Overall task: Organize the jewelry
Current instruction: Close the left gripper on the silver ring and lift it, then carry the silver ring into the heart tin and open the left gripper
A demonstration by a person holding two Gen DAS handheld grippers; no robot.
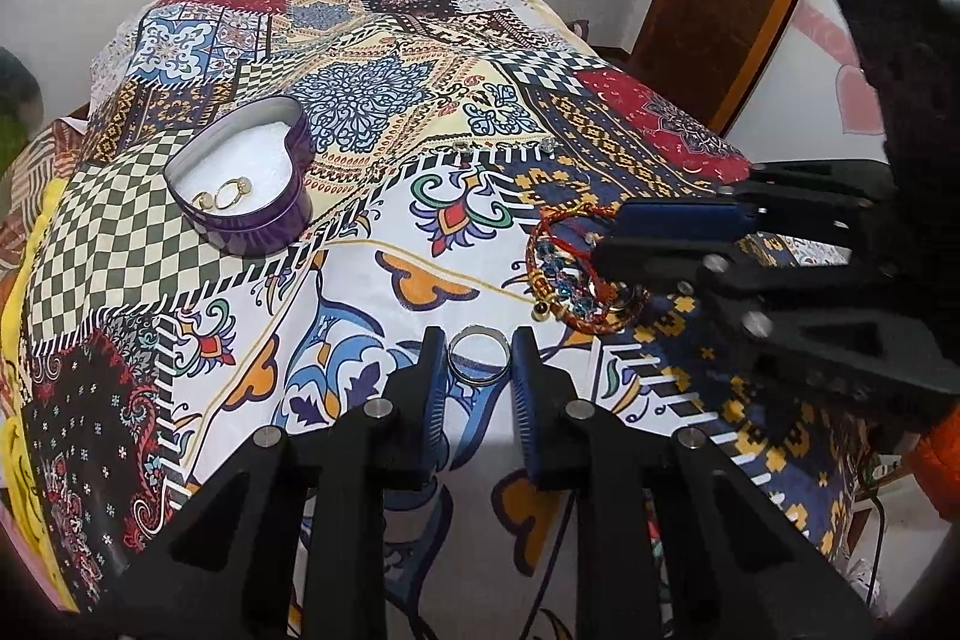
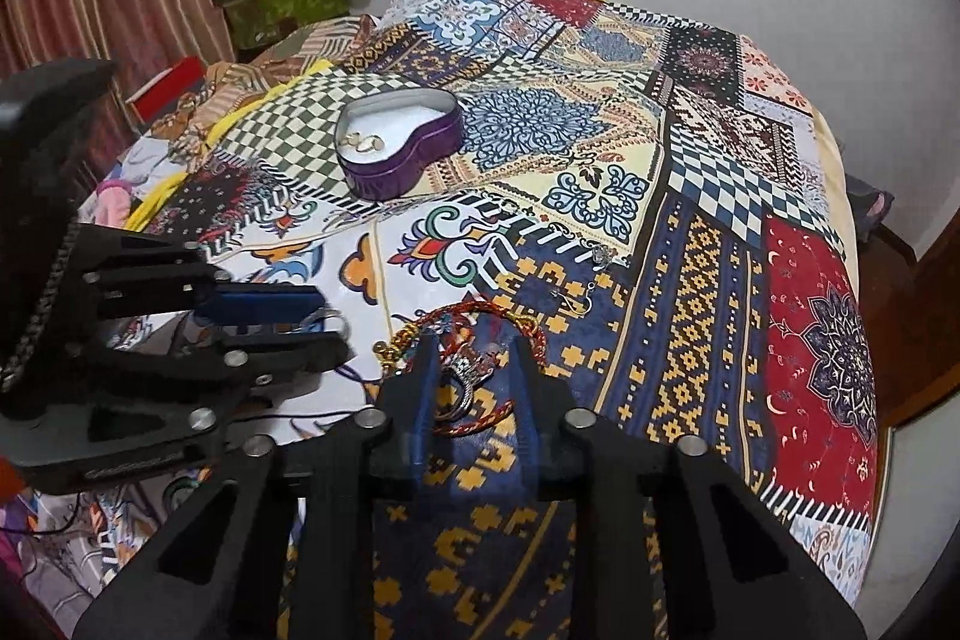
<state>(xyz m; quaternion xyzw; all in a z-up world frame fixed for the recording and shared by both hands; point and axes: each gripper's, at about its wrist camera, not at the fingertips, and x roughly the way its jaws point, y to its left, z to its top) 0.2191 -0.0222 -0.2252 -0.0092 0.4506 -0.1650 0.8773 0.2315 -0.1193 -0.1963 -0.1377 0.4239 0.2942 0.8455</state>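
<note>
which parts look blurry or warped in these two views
Left wrist view: the right gripper is motion-smeared over the bracelets; the silver ring is sharp. Right wrist view: its own blue finger pads look ghosted. Both views: fisheye bulges the patchwork cloth, corners vignetted.

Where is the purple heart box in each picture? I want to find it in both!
Left wrist view: the purple heart box sits left of middle, on the green-and-white checkered patch, beyond the left gripper, lid off, gold rings inside.
Right wrist view: the box sits above middle, slightly left, far beyond the right gripper.
Shared landmark: the blue lace-patterned patch, just right of the box in both views.
</note>
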